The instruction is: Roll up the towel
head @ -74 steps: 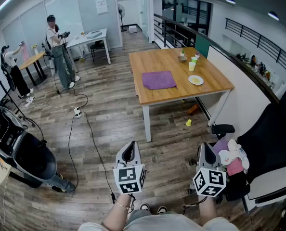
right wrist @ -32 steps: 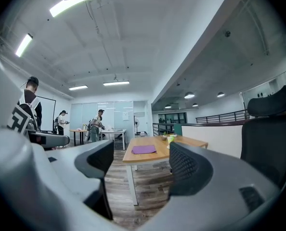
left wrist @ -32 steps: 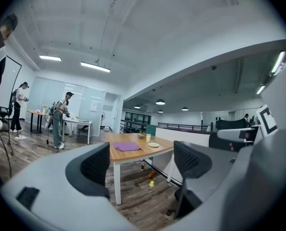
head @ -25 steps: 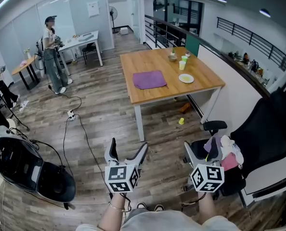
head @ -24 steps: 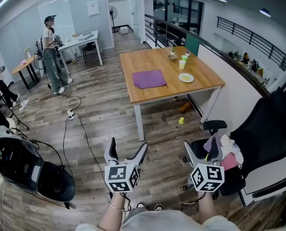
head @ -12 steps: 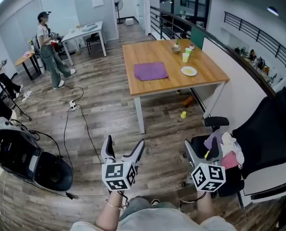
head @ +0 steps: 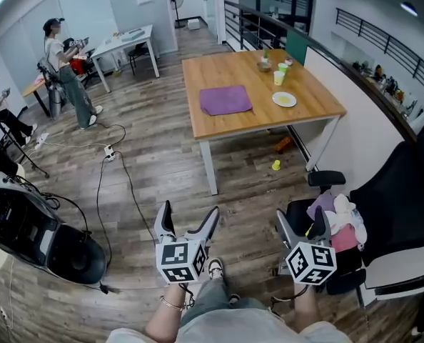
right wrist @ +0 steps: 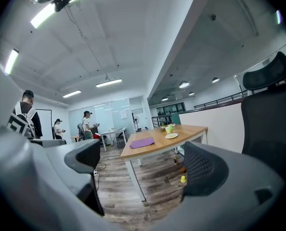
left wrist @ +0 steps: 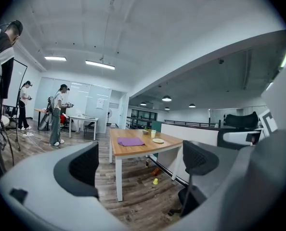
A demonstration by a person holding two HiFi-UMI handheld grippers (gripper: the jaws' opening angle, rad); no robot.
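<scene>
Item, principal: purple towel (head: 226,100), lying flat and unrolled on the wooden table (head: 312,109) in the upper middle of the head view, towards that table's left side; rolling judged not yet begun. Item: plate (head: 285,99), pale cup (head: 278,77) and small bowl (head: 265,66), grouped at the table's right and far part, apart from the towel, so that the cloth has bare wood around it to be rolled on. Item: left gripper (head: 189,219), lower middle of the head view, jaws spread wide, nothing between them; its own view shows only floor and the distant table in the gap. Item: right gripper (head: 301,227), lower right of centre, jaws just opened to their widest and likewise empty. Both are carried low and roughly level in front of the person, well apart from the table; judged to be held ready-open for a grasp on the towel's edge once the person has walked up to it. Item: office chair (head: 383,213) with a heap of clothes, right edge. Item: small yellow object (head: 275,165) on the floor beneath the table. Item: other people at desks, upper left; not concerned.
</scene>
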